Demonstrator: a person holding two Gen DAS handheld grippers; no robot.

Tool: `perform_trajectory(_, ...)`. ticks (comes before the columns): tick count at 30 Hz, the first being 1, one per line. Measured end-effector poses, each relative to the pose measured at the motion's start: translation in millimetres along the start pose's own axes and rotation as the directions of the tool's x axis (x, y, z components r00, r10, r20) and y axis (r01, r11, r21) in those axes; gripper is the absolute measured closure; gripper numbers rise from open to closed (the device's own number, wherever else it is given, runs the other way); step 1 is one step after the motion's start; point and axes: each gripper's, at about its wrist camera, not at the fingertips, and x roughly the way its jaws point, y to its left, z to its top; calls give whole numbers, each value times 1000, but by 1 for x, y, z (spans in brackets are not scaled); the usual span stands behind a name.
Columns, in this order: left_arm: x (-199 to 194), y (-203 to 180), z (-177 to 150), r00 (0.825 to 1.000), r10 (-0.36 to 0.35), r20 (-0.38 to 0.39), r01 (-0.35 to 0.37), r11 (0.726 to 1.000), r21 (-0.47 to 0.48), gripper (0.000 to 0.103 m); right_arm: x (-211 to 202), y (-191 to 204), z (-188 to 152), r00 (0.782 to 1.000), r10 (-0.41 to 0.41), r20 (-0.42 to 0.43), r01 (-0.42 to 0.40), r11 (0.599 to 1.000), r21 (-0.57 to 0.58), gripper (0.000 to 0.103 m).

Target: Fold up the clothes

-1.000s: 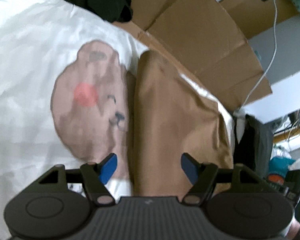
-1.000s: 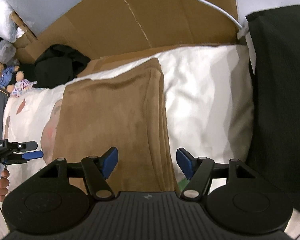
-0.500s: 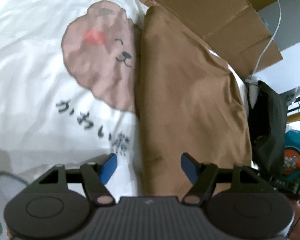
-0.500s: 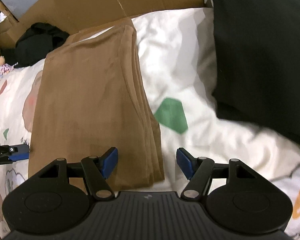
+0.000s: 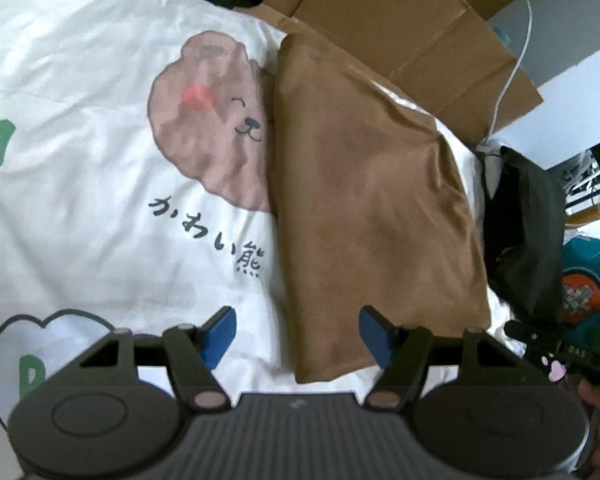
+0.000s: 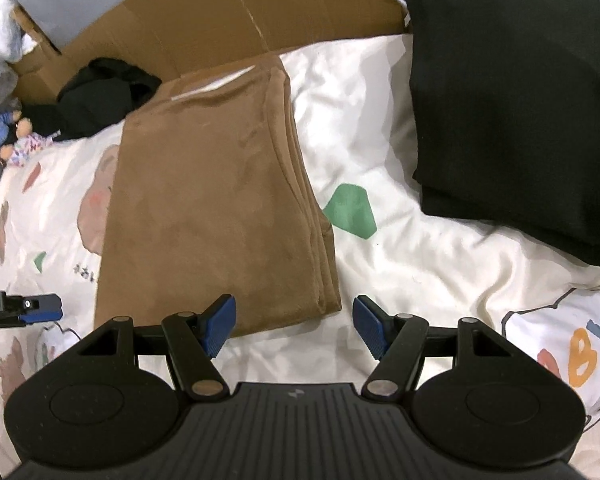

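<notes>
Brown cloth (image 6: 216, 200) folded flat on bed (image 6: 440, 264), job looks done. Left claw (image 5: 298, 334), right claw (image 6: 294, 328) both apart, empty, nothing to hold.

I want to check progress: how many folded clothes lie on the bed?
2: a brown one mid-bed and a black one at its right. The black heap behind looks unfolded; others may be hidden.

Folded garment (image 6: 216, 200) lies on bed (image 6: 440, 264), reaching bed's far edge. Second folded pile (image 6: 516, 108) at its right, well apart, near far right corner. Cardboard (image 6: 228, 12) behind far edge. Crumpled clothing (image 6: 104, 96) and soft toys (image 6: 10, 132) at far left.
</notes>
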Motion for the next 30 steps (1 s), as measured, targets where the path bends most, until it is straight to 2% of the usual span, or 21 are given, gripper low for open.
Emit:
perform_trajectory(4, -2, 2, 1, 1000, -13, 13, 14, 1000, -18, 33, -1, -4, 1, 1000, 14, 14, -14, 1000, 20, 33)
perform_trajectory(12, -2, 16, 4, 998, -46, 38, 48, 997, -64, 33, 8, -21, -4, 997, 69, 32, -73, 988, 135, 33)
perform_trajectory(16, 7, 25, 1, 998, -57, 32, 60, 994, -87, 33, 17, -24, -7, 996, 82, 26, -85, 985, 153, 33)
perform_trajectory(20, 26, 29, -8, 995, -98, 0, 98, 989, -107, 33, 23, -27, -8, 996, 87, 26, -90, 983, 162, 33)
perform_trajectory(23, 40, 29, -14, 990, -135, -25, 132, 985, -112, 36, 28, -32, -7, 996, 88, 24, -91, 979, 181, 33)
perform_trajectory(25, 50, 28, -17, 986, -160, -38, 154, 980, -126, 43, 32, -36, -7, 996, 90, 22, -93, 976, 195, 33)
perform_trajectory(30, 66, 24, -21, 980, -194, -56, 185, 973, -135, 46, 41, -42, -8, 995, 101, 14, -101, 971, 216, 33)
